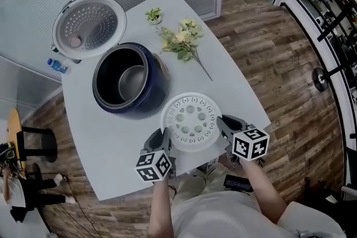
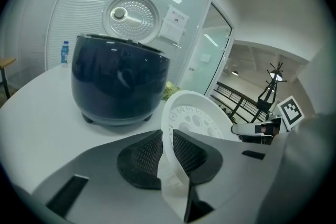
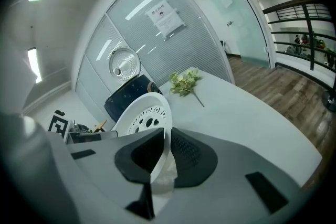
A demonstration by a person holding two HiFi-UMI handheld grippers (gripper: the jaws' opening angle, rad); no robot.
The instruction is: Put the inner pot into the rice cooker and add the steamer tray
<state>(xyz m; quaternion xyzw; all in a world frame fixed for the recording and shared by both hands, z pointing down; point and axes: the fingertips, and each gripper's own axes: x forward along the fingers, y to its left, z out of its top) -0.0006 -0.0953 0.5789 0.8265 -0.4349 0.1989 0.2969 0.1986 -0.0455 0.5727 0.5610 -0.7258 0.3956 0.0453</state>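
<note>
The white perforated steamer tray [image 1: 191, 121] hangs above the table's near edge, held from both sides. My left gripper [image 1: 167, 141] is shut on its left rim, which runs between the dark pads [image 2: 140, 157] in the left gripper view. On the opposite rim my right gripper [image 1: 224, 132] is shut, the rim caught between its pads [image 3: 181, 148]. The dark blue rice cooker [image 1: 127, 81] stands open on the table beyond the tray, the metal inner pot [image 1: 133, 80] inside it and its lid [image 1: 89, 27] swung back. The tray [image 2: 195, 119] is seen in front of the cooker [image 2: 116, 82].
A spray of artificial flowers [image 1: 182, 42] lies on the white table [image 1: 111, 142] to the right of the cooker. A small bottle [image 1: 57, 66] stands by the lid at the far left. A chair [image 1: 30, 142] is on the wooden floor to the left.
</note>
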